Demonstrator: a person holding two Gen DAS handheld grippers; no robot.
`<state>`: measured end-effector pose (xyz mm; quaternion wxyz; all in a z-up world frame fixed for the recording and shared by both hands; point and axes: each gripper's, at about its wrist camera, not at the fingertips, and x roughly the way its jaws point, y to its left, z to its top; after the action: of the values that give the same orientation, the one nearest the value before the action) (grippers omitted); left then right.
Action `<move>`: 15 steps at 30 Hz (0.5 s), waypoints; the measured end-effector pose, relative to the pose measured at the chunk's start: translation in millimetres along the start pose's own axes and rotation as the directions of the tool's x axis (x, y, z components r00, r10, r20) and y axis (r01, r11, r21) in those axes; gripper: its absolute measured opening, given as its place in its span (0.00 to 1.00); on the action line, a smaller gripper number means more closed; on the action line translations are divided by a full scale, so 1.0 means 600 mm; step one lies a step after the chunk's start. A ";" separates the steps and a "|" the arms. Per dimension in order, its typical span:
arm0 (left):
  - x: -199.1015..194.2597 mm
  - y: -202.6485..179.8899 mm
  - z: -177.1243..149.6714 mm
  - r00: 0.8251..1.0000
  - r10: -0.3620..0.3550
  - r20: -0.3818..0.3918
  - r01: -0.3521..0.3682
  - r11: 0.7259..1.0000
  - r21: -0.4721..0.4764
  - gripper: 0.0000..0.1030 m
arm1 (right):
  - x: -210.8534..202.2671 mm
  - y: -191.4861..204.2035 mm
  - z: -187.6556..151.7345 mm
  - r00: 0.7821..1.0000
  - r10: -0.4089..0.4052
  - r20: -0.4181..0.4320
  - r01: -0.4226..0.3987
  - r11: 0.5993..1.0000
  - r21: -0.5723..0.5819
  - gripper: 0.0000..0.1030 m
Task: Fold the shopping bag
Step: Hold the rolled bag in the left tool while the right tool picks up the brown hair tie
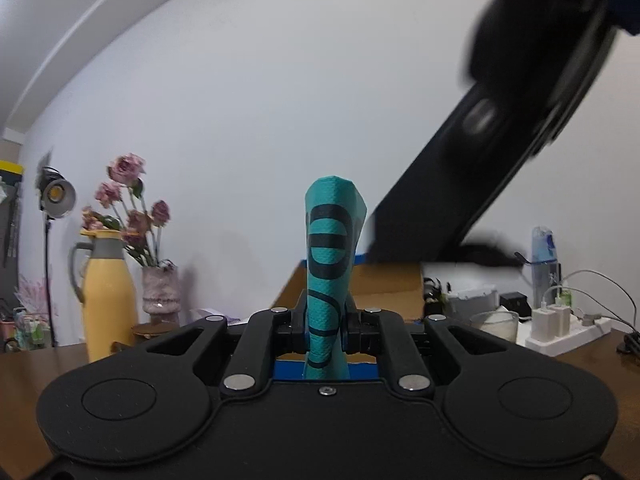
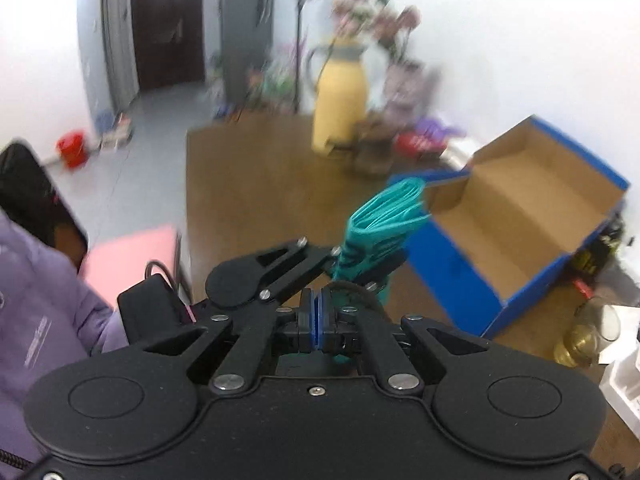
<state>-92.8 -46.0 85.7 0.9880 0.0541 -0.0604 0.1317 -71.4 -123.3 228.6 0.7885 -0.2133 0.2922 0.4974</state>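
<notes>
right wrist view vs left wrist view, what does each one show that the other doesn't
Only the right wrist view shows the blue box's open cardboard inside, the right claw shut on nothing, a person's purple sleeve, a door and a red bucket. Only the left wrist view shows white chargers and a spray bottle. Both show the folded teal bag clamped in the left claw, the yellow jug and pink flowers.

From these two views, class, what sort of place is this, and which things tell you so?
Probably a room in a home: a wooden table carries a yellow jug and a vase of flowers, and a dark door opens off a tiled floor.
</notes>
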 end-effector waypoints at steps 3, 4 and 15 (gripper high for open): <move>-0.006 0.004 -0.001 1.000 0.011 0.004 -0.011 1.000 -0.014 0.13 | 0.013 0.008 -0.004 0.999 0.027 -0.038 -0.027 1.000 0.004 0.04; -0.007 0.006 -0.001 1.000 0.008 0.000 -0.008 1.000 -0.026 0.13 | 0.016 0.012 -0.005 0.999 0.033 -0.041 -0.033 0.999 0.004 0.08; -0.023 -0.014 -0.005 0.991 0.095 0.099 -0.102 0.992 0.071 0.13 | -0.011 0.000 -0.015 0.997 -0.052 -0.062 0.063 0.981 0.185 0.06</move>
<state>-103.4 -57.0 80.4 0.9735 0.0950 -0.1050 0.1798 -76.0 -133.0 226.1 0.8103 -0.1609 0.3536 0.4387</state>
